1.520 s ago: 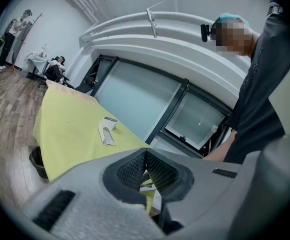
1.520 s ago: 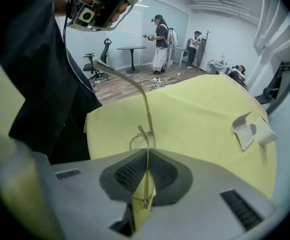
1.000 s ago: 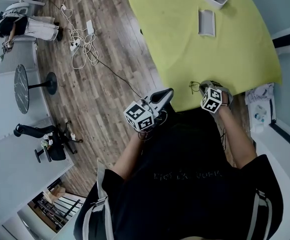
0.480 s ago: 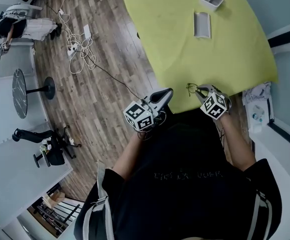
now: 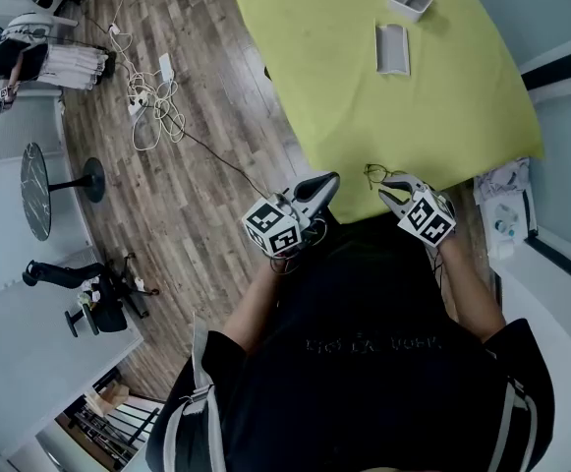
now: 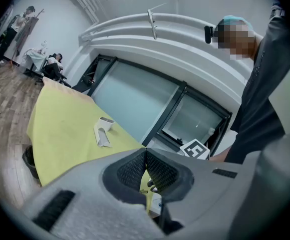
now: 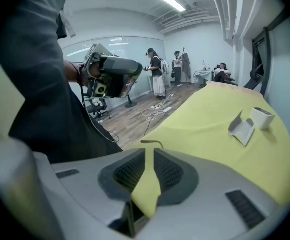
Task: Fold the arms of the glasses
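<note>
Thin dark-framed glasses [image 5: 377,174] lie on the yellow tablecloth [image 5: 364,96] close to its near edge. My right gripper [image 5: 391,191] sits just behind them, nearer my body, jaws a narrow gap apart and empty. In the right gripper view only a curved dark arm tip of the glasses [image 7: 152,143] shows past that gripper [image 7: 149,154], with yellow cloth visible through the gap. My left gripper [image 5: 330,182] hangs off the table's near-left corner. In its own view the left gripper [image 6: 145,154] has its pads pressed together on nothing.
A grey open glasses case [image 5: 391,47] and a small white box [image 5: 409,0] lie at the table's far side. Cables [image 5: 152,106] trail over the wooden floor to the left, beside a round black table [image 5: 34,190]. A window ledge runs along the right.
My right gripper has drawn back from over the glasses toward my body, leaving them on the cloth. The left gripper has stayed in place.
</note>
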{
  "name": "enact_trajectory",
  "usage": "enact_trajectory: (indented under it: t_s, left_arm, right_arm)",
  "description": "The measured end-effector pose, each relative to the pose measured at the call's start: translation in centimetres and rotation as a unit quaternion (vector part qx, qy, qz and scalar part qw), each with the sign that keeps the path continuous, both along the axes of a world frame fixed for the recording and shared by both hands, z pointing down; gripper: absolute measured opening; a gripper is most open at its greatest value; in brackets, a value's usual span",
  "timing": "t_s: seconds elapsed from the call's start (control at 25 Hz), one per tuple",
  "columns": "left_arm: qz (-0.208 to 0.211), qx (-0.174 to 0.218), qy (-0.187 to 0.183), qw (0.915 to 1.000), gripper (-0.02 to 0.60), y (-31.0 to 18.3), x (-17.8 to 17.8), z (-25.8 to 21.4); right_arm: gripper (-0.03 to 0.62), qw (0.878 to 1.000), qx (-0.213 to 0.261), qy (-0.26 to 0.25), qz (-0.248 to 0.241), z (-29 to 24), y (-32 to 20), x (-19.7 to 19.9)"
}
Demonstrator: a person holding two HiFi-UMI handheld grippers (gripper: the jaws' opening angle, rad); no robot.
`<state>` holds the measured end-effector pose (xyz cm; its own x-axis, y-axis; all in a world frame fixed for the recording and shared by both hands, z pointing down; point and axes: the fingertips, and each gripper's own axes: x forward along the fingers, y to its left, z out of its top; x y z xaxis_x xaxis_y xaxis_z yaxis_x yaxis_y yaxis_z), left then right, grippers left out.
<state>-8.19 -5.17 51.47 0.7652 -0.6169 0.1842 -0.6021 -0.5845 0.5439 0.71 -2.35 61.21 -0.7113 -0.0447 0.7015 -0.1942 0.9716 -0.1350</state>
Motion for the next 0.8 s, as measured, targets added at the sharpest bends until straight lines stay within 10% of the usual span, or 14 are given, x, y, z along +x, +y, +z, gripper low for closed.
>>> enact_trajectory:
  t_s: [0.8]
  left_arm:
    - [0.015,-0.002,-0.005,0.9999,0.018,0.5,0.0,-0.2]
  right_arm:
    - [0.043,0.993,-0.090,-0.003,0.082,1.0,0.8,-1.6]
